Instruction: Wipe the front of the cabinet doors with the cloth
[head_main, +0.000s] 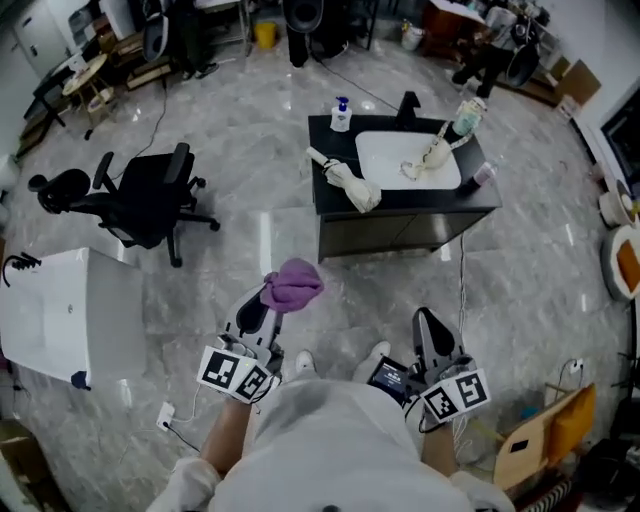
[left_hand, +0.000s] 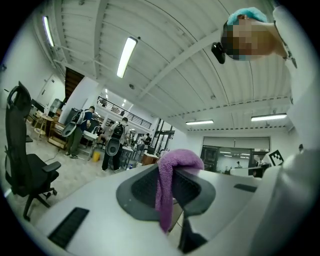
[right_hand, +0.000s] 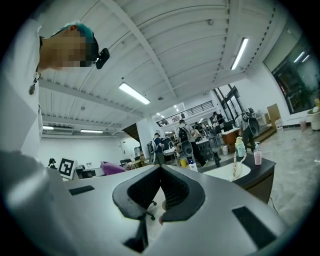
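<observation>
Carrying the purple cloth (head_main: 294, 284) over to the cabinet doors (head_main: 392, 236) looks to be the step in hand, since those dark fronts under the sink stand well apart from the person, across bare marble floor (head_main: 250, 120). To do it well, I would bring the left claw (head_main: 268, 303) in low and square to the doors, with the bunched head of the cloth leading (not the hard tips). Then wipe in overlapping strokes from the left door to the right one. The left claw is clamped on the cloth, which mounds over its tips and hangs down between them. Further right, the right claw (head_main: 433, 332) has its tips brought together on nothing and touches nothing; it is best held clear of the wiping.
</observation>
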